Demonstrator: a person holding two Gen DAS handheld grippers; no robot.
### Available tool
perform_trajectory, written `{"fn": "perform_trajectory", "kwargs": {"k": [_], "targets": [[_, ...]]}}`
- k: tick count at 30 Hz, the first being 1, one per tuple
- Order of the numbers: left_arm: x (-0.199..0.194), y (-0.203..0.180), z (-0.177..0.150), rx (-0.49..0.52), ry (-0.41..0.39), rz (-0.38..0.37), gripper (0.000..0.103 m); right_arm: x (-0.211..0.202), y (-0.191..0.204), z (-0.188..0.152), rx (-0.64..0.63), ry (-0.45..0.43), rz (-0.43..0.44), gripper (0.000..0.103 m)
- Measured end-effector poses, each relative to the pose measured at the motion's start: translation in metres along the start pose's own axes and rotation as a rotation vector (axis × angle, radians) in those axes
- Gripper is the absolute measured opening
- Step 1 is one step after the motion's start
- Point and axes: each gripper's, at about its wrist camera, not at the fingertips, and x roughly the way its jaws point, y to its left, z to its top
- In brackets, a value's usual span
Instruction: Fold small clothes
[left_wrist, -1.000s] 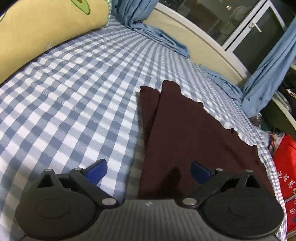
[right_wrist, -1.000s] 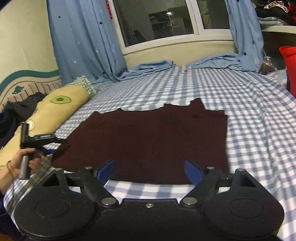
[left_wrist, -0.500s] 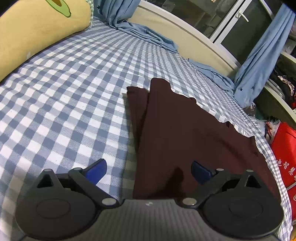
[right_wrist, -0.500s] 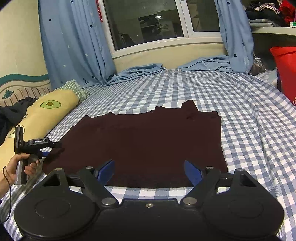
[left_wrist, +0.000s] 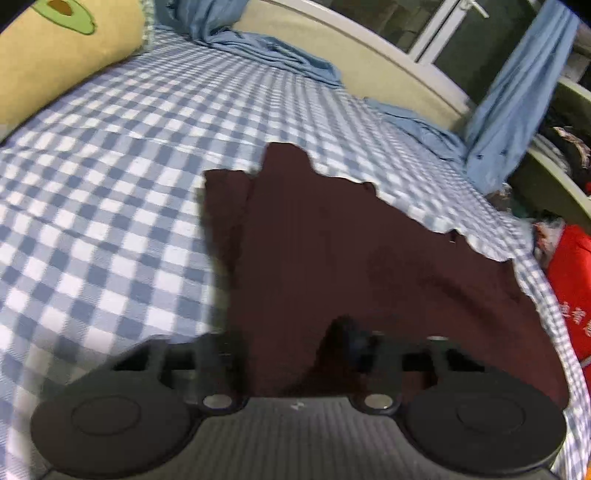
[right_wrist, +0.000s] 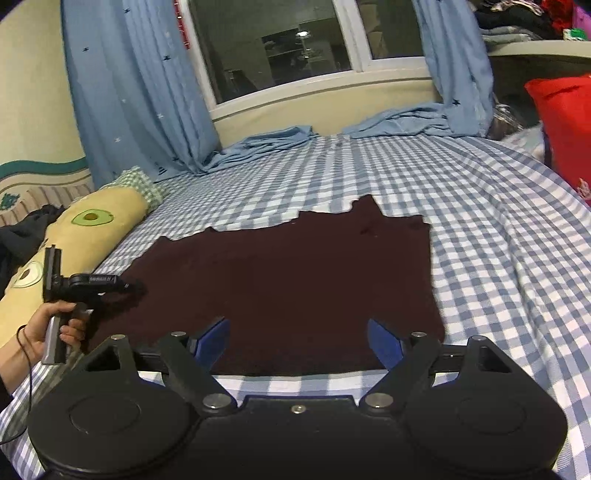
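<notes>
Maroon garment (right_wrist: 295, 284) flat; right tool (right_wrist: 298, 341) spread.

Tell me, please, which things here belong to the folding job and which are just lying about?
Job: dark maroon garment; left hand-held gripper; right hand-held gripper.
Lying about: avocado pillow; blue curtains; red bag.

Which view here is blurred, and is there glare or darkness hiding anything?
Left wrist view: motion-smeared; the left hand-held gripper fingertips vanish against the dark maroon garment. Right wrist view: sharp, right hand-held gripper open; window dark with a small reflection.
</notes>
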Motion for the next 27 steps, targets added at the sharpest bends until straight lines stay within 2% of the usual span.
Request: {"fn": "perform_trajectory", "kwargs": {"k": [1,2,7,10,16,22,27], "targets": [[-0.002,0.003,0.001,-0.015,0.003,-0.010,0.022,0.000,-0.003,-0.001,0.008,0.001,-0.004,0.083],[-0.004,0.003,0.001,-0.029,0.000,-0.034,0.015,0.001,-0.005,-0.002,0.017,0.001,-0.008,0.083],[-0.012,-0.017,-0.002,0.002,-0.054,0.022,0.013,0.008,-0.014,-0.005,0.049,0.026,-0.080,0.084],[-0.023,-0.028,-0.001,-0.003,-0.081,0.050,0.013,0.012,-0.019,-0.005,0.061,0.027,-0.092,0.084],[-0.053,-0.082,0.006,0.105,-0.131,0.093,0.012,0.018,-0.029,-0.005,0.051,0.050,-0.112,0.085],[-0.074,-0.168,0.019,0.243,-0.151,0.120,0.012,0.016,-0.045,-0.013,0.027,0.061,-0.100,0.086],[-0.071,-0.280,0.029,0.416,-0.147,0.176,0.012,0.007,-0.068,-0.020,0.020,0.050,-0.089,0.086]]}}
